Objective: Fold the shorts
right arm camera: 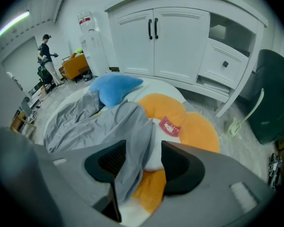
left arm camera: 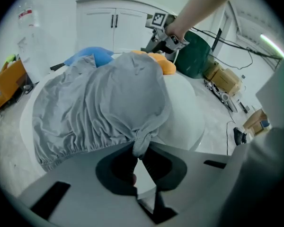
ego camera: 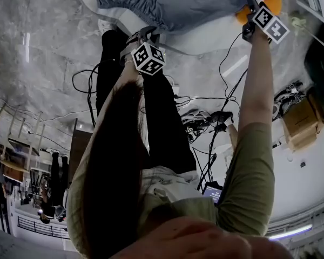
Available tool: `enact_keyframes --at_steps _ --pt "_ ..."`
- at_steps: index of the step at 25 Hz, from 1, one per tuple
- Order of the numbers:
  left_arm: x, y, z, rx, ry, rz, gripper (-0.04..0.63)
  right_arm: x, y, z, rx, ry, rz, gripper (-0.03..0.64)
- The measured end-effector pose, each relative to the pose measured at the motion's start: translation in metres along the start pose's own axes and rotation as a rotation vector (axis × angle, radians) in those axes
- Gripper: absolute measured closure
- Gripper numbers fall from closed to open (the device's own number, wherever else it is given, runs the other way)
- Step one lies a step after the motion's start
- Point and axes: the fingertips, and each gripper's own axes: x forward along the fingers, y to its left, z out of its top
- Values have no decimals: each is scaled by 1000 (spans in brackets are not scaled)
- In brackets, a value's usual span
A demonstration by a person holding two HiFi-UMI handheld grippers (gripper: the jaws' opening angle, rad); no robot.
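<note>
My left gripper (left arm camera: 141, 151) has its jaws closed together on a small bunch of the grey shorts (left arm camera: 99, 103), just at the near rim of the round table (left arm camera: 191, 122). The rest of the shorts lies crumpled on the table top, and the gathered waistband (left arm camera: 66, 151) runs close along that near rim. Across the table, my right gripper (right arm camera: 150, 157) stands about half open. A fold of the shorts hangs between its jaws and touches only one pad, so I judge it does not clamp yet. The step in hand, I think, is taking hold of two ends before spreading. The next move calls for closing the right jaws on that fold, then lifting both ends and pulling them apart. Room on the table is limited: an orange cushion (right arm camera: 199, 131) and a blue cushion (right arm camera: 114, 88) lie on its far part, touching the shorts. Beyond the table stand a white cabinet (right arm camera: 170, 41) and a dark green chair (right arm camera: 270, 93).
</note>
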Motion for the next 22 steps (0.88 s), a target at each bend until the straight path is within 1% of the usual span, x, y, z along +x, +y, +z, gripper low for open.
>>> enact_keyframes --at_steps 2,4,8,12,15,17,18,19,21,22 --pt "-14 8 3 -37 -38 9 560 4 -1 -1 14 7 -11 393" --pt "-28 11 4 -55 -63 9 561 9 -1 -4 3 25 -25 393" --pt "-40 9 -3 -80 -65 -10 561 22 -3 3 -50 40 -53 393" --pt "-43 6 -4 -102 -62 -26 561 37 -2 3 -7 50 -53 394" --pt "-47 10 6 -127 -86 -28 561 44 -2 -2 -13 65 -94 396" --pt "-49 16 14 -150 -101 -25 561 42 -3 1 -35 55 -125 423" --pt "-51 19 16 -161 -106 -24 561 39 -2 3 -48 50 -132 453" --pt "-54 20 18 -170 -110 -22 561 36 -1 3 -60 48 -132 510" --pt "-59 24 21 -175 -110 -17 561 30 3 3 -71 51 -108 595" --pt "-61 26 22 -176 -109 -13 561 28 5 3 -67 54 -89 604"
